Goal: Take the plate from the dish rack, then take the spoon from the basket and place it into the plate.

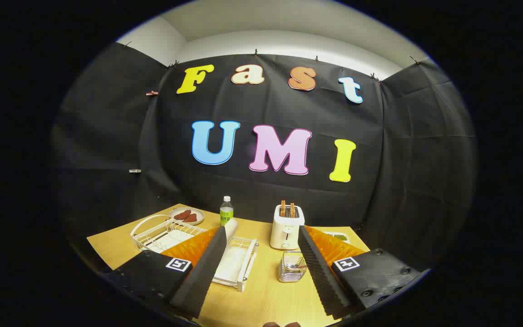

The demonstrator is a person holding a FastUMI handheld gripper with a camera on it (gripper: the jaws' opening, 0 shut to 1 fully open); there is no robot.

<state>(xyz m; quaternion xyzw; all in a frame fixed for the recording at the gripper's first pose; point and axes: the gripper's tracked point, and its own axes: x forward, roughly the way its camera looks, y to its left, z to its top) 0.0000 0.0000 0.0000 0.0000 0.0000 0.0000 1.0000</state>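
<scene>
Gripper [261, 268], fingers spread wide and holding nothing, is hovering short of the dish rack [236, 261], where the plate [229, 231] is standing on edge beside the left finger, which risks clipping the rack wall and toppling it.

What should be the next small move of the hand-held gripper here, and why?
Probably move forward and a little left, toward the dish rack. The hand-held gripper is open and holds nothing, with its fingers well above the table. The plate stands upright at the rack, partly behind the left finger, and it comes first in the task. The basket with the spoon can wait.
</scene>
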